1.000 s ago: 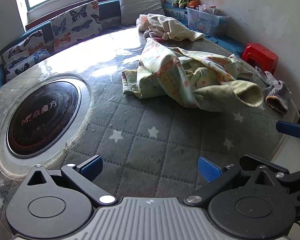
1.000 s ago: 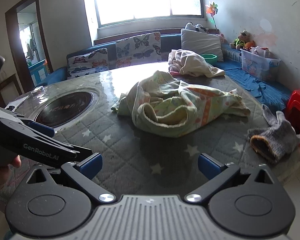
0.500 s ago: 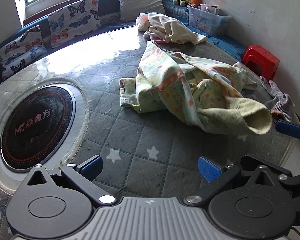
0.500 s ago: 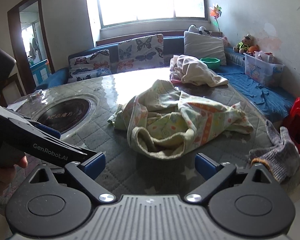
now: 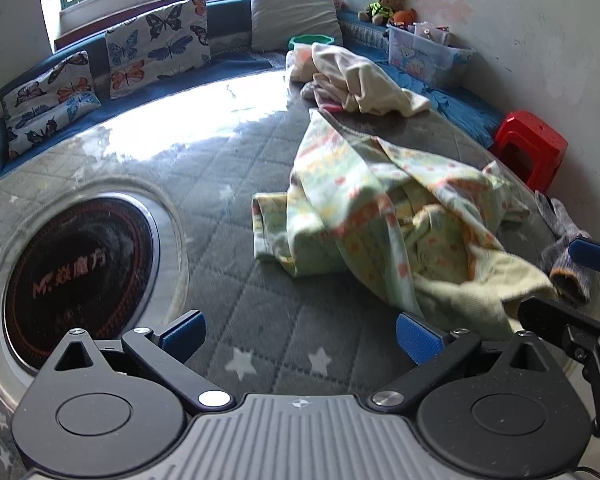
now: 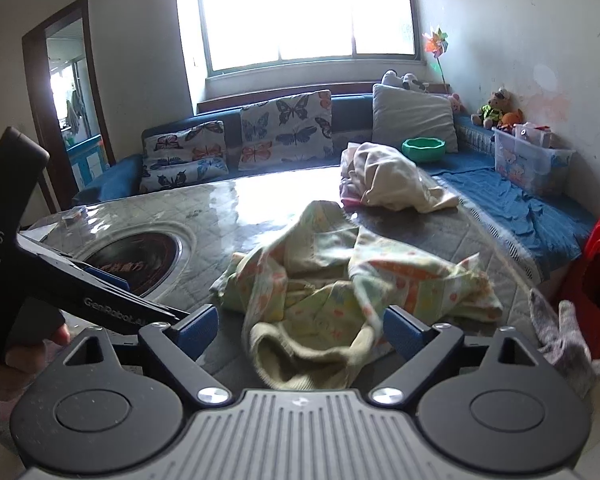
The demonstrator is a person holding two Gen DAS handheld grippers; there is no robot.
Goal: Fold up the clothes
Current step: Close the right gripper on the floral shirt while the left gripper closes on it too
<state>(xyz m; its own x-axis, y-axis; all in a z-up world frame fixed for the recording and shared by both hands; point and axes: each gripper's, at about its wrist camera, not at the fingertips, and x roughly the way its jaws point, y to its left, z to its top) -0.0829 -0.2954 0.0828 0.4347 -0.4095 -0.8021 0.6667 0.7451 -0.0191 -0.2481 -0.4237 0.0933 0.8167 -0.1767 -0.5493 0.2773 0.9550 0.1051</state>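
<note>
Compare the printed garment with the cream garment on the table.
The printed garment is pale green with orange patterning; the cream garment is plain. The printed one lies nearest the grippers, the cream one at the table's far edge. The printed one spreads wider. Both are crumpled, unfolded.

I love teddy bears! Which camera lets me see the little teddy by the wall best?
The right wrist view shows the teddy bear best: it sits facing the camera against the wall, just behind the clear storage box, away from the picture's curved edge. The left wrist view shows it too, but smaller, near the top where the picture bends.
</note>
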